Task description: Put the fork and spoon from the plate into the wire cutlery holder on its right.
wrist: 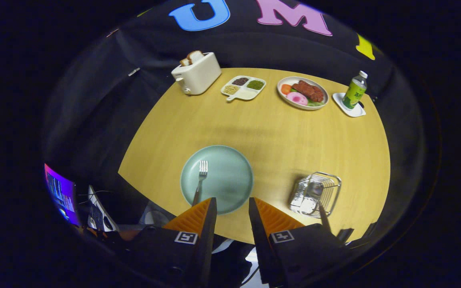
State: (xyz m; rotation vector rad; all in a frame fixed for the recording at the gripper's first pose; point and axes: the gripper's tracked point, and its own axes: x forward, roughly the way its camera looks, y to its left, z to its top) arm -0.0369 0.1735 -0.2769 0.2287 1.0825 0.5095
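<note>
We see the tongs (232, 203) held above the near edge of the round wooden counter (270, 132), their two fingers parted by a moderate gap with nothing between them. Just ahead of the fingertips lies the pale green plate (230, 176). A fork (201, 180) rests on the plate's left half, tines toward twelve o'clock and its handle running back toward the left finger; the handle's end reaches the plate's near rim, close beside that finger's tip.

At about three o'clock from the plate, well apart from it, stands the wire cutlery holder (315, 194). A spoon (315, 189) shows inside it, its bowl seen through the wires; how it leans we cannot tell.

Beyond the plate, along the far edge of the counter, a row of things stands. At about eleven o'clock is a cream toaster (197, 74) with slices of bread (191, 57) standing up from its slots. Near twelve o'clock sits a divided snack tray (243, 88) holding beans and seeds. At about one o'clock is a white plate of food (302, 93), and farther round toward two o'clock a green bottle (355, 90) stands upright on a white coaster (349, 105).
</note>
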